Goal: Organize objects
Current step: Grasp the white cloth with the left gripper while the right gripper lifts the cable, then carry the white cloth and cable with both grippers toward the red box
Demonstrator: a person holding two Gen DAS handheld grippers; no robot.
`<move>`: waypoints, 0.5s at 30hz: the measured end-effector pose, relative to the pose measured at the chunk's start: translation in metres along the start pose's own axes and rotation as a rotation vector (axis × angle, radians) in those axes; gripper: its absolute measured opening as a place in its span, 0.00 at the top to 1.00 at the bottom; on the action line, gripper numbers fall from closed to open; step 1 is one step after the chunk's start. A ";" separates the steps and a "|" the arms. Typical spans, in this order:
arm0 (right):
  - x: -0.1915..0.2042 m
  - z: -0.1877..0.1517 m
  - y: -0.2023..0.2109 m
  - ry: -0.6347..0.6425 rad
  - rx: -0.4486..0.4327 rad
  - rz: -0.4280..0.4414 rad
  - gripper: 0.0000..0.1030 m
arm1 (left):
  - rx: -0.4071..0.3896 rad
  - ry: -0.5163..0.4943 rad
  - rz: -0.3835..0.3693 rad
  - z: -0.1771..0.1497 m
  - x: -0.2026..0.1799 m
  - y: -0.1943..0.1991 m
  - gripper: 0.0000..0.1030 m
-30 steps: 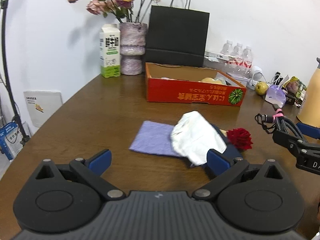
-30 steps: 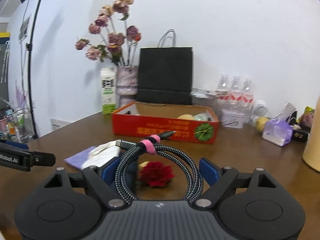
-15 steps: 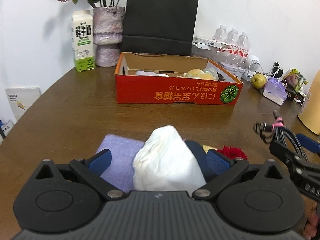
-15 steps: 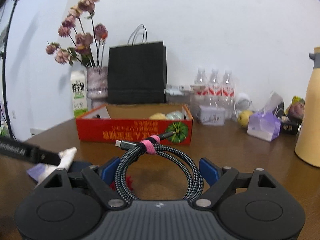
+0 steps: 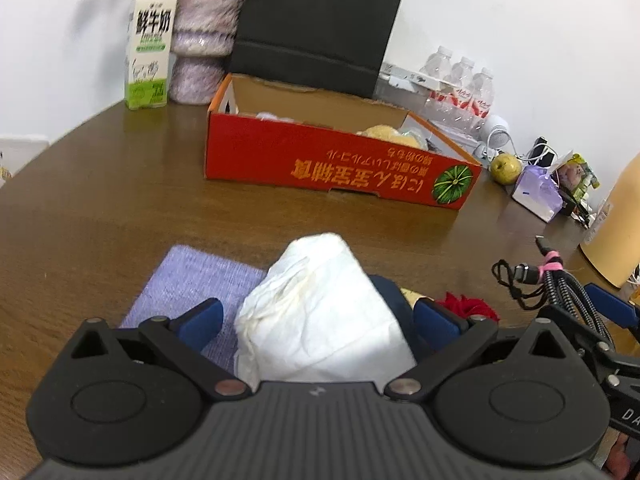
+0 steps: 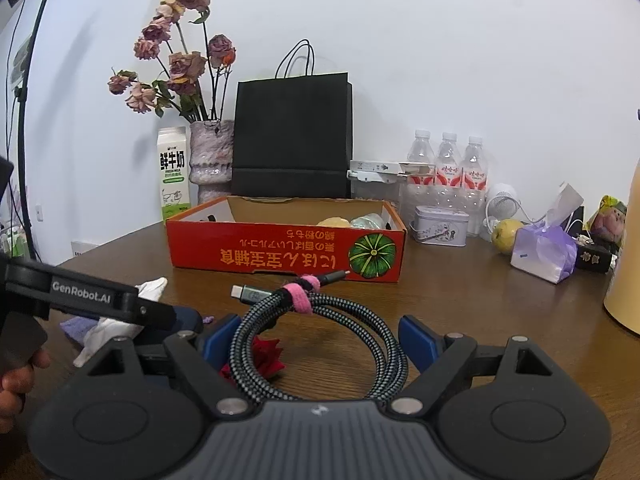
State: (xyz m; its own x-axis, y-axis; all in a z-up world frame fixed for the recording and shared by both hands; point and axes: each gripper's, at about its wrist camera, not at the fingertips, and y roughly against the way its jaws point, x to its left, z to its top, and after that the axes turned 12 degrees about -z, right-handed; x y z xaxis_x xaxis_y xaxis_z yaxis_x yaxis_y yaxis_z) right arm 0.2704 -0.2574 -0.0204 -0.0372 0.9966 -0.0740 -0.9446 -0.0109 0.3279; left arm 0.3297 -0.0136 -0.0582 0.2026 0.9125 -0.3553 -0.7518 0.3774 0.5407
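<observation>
Crumpled white cloth [image 5: 320, 312] lies between the spread blue fingers of the left gripper [image 5: 318, 320], which stand apart from it, atop a lavender woven mat [image 5: 192, 284] on the brown wooden table [image 5: 100, 200]. Right gripper [image 6: 318, 340] holds a coiled braided grey cable [image 6: 320, 336] with a pink strap, jaws wide against the coil. Beyond sits an open red cardboard box [image 6: 280, 254].

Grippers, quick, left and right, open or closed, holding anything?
Left gripper: open, straddling the crumpled white cloth, pads not touching.
Right gripper: closed on the coiled braided black-and-grey cable with a pink strap.
</observation>
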 end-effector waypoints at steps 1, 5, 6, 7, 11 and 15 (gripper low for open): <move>0.000 0.000 0.000 -0.003 0.001 0.000 0.18 | 0.007 0.014 -0.006 0.000 0.002 -0.001 0.00; -0.003 0.001 -0.002 -0.013 0.007 0.002 0.18 | 0.005 0.052 -0.027 -0.002 0.008 0.001 0.03; -0.004 0.001 -0.001 -0.016 0.004 0.005 0.18 | 0.002 0.054 -0.032 -0.002 0.008 0.002 0.08; -0.004 0.001 -0.001 -0.018 0.000 0.009 0.18 | 0.000 0.056 -0.041 -0.002 0.009 0.003 0.13; -0.005 0.001 -0.001 -0.022 0.000 0.008 0.18 | -0.015 0.072 -0.050 -0.003 0.009 0.008 0.24; -0.007 0.001 0.000 -0.029 0.000 -0.003 0.18 | -0.038 0.073 -0.019 -0.003 0.010 0.013 0.27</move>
State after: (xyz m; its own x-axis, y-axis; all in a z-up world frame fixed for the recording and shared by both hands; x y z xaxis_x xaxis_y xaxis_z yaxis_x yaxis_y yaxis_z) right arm 0.2714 -0.2639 -0.0192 -0.0247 0.9986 -0.0476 -0.9449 -0.0077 0.3274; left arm 0.3201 -0.0004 -0.0567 0.1720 0.8910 -0.4202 -0.7720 0.3869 0.5043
